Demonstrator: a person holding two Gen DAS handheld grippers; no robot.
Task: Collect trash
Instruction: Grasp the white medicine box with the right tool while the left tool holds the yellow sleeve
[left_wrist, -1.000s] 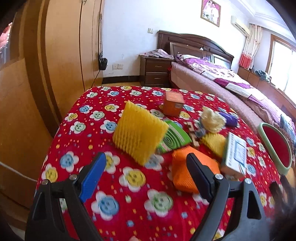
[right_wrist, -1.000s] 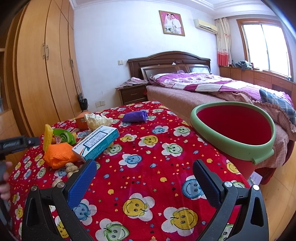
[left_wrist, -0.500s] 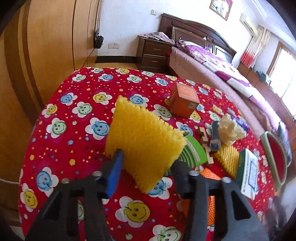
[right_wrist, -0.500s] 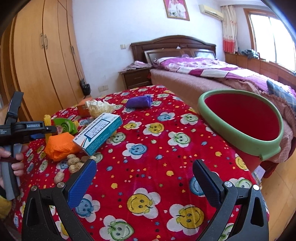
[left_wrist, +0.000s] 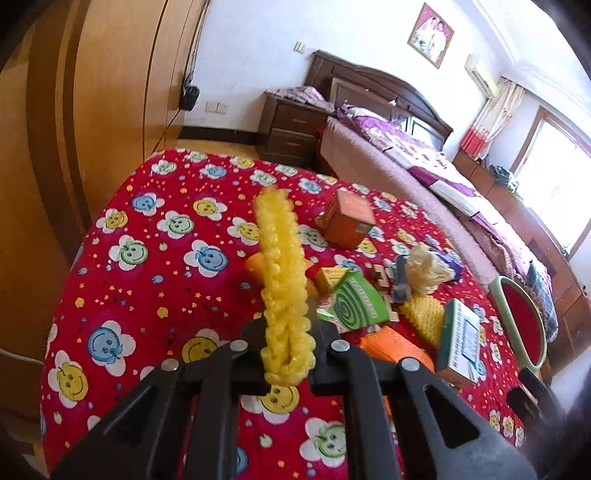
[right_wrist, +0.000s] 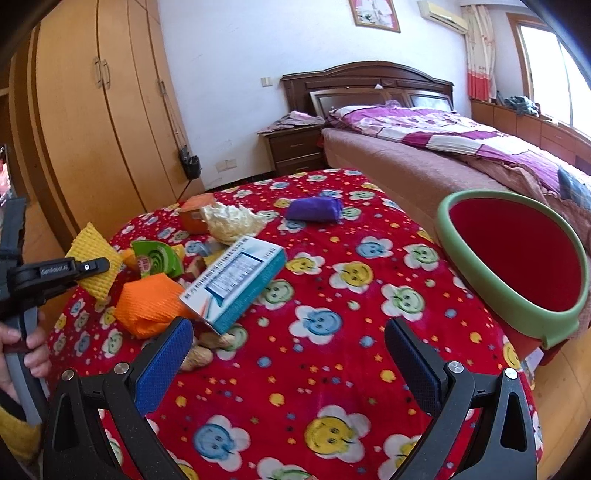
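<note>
Holding: left gripper (left_wrist: 288, 339) is clamped on the yellow foam net (left_wrist: 282, 280), squeezed edge-on so it stands up between the fingers, probably because it's too floppy to grab flat.
Where it is: net looks lifted a bit off the table (right_wrist: 332, 369) near its left edge, beside the pile; in the right view (right_wrist: 96, 267) you can see the jaws pinching it.
Right gripper (right_wrist: 288, 354): wide open, holding nothing, hanging over the near edge. My guess is it's just waiting its turn.
Bin (right_wrist: 517, 258): red one with a green rim, off the right edge with its mouth tipped toward the table, handy for dropping stuff in.
Still to go: orange net (right_wrist: 147, 299), blue box (right_wrist: 236, 284), purple bag (right_wrist: 314, 209), crumpled wrapper (right_wrist: 231, 221), peanuts (right_wrist: 207, 349), all near the left and far edges.
Watch out: foam is squishy, could slip on the carry to the bin.
</note>
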